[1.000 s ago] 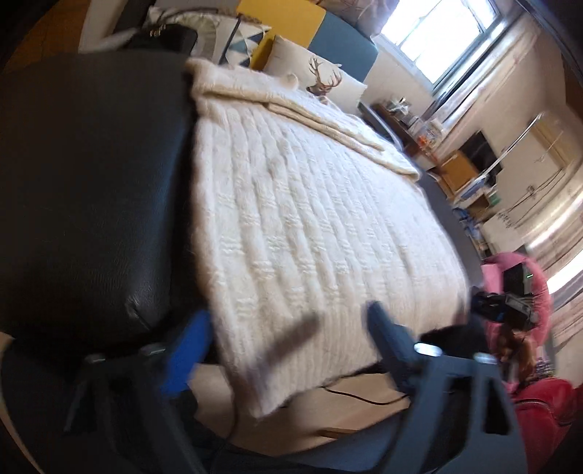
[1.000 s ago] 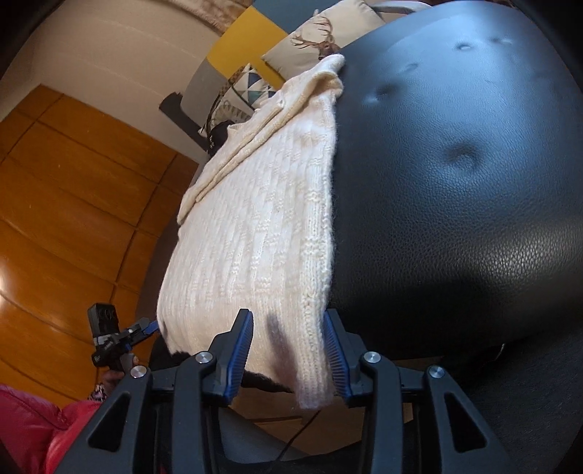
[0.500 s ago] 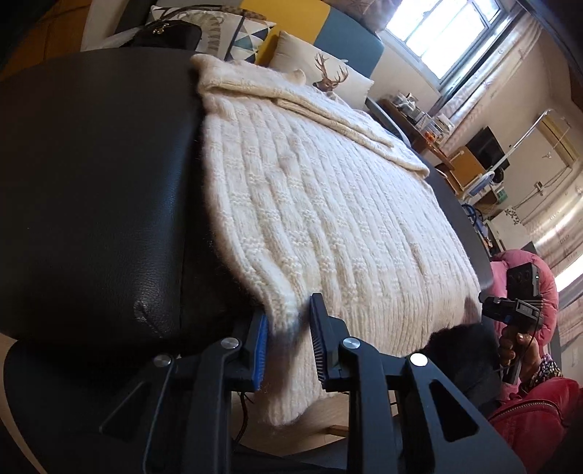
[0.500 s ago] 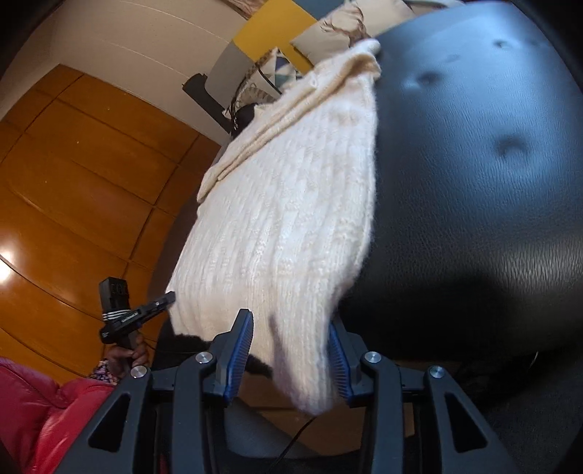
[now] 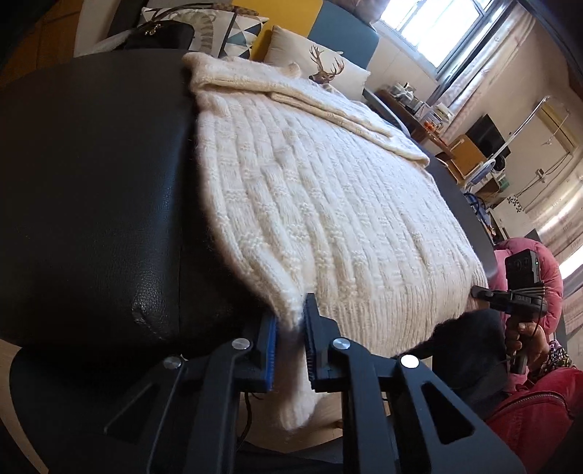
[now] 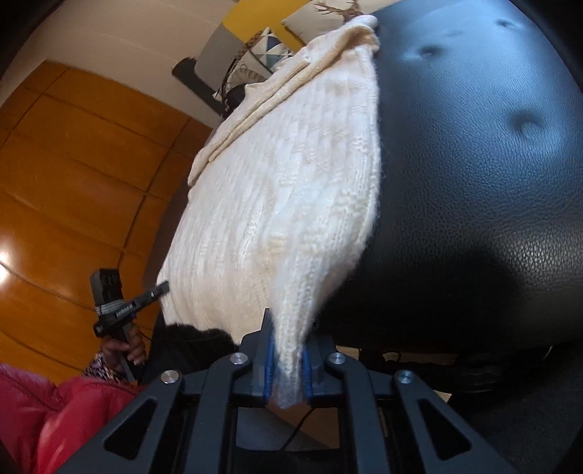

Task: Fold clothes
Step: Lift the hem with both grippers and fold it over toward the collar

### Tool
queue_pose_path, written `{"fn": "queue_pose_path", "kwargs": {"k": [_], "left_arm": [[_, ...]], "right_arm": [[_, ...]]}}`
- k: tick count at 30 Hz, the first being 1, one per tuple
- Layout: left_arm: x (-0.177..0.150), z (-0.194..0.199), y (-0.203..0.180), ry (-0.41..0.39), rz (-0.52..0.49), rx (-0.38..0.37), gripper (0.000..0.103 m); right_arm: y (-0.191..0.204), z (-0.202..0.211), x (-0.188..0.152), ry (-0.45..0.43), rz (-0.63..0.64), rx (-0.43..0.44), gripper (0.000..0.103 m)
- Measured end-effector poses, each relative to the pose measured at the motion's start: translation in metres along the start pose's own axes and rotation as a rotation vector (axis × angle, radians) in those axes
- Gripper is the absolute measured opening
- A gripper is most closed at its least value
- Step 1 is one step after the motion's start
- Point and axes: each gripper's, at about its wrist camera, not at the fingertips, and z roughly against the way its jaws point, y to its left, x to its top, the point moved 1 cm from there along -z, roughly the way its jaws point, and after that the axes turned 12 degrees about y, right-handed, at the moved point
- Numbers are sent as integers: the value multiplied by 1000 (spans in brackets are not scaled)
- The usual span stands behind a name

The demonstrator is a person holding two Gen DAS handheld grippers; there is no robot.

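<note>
A cream ribbed knit sweater (image 5: 313, 204) lies spread over a black leather ottoman (image 5: 91, 189), its hem hanging off the near edge. My left gripper (image 5: 290, 324) is shut on the hem's left corner, with knit pinched between its blue pads. In the right wrist view the same sweater (image 6: 291, 189) stretches away toward the cushions. There my right gripper (image 6: 286, 350) is shut on the hem's right corner, and the fabric is drawn up into a taut peak. The other gripper (image 6: 120, 306) shows at the left, held by a hand.
The ottoman (image 6: 473, 182) has tufted dimples on its right side. Patterned cushions (image 5: 320, 69) and a black handbag (image 5: 160, 32) sit beyond the sweater. A red padded sleeve (image 5: 528, 412) is at the lower right. Wooden wall panels (image 6: 73, 175) stand on the left. Cables lie on the floor below.
Both grippers went from open to shut on the sweater's hem corners. The hem has lifted off the ottoman's front edge and the knit now pulls taut toward each gripper.
</note>
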Motion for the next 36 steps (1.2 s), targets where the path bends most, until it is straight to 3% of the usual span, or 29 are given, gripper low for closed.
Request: {"fn": "queue_pose_path", "kwargs": {"k": [2, 5, 8, 14, 22, 26, 31, 36], "left_arm": [[1, 1, -1, 3, -4, 0, 10], [0, 6, 0, 4, 6, -58, 10], [-4, 21, -1, -29, 2, -129, 10], [-9, 46, -5, -67, -5, -192, 9], [-20, 84, -17, -83, 4, -340, 9], [-17, 111, -23, -130, 7, -427, 9], [23, 127, -19, -230, 33, -567, 9], [83, 101, 8, -284, 139, -592, 9]], "right_arm": [[-3, 0, 0, -10, -29, 19, 9], [-4, 3, -2, -21, -34, 48, 9], [4, 12, -7, -52, 31, 115, 9], [23, 23, -9, -65, 127, 131, 9], [51, 47, -26, -74, 181, 201, 9], [80, 72, -33, -107, 242, 269, 7], [106, 95, 5, -214, 300, 358, 7], [85, 85, 83, -300, 189, 352, 7]]}}
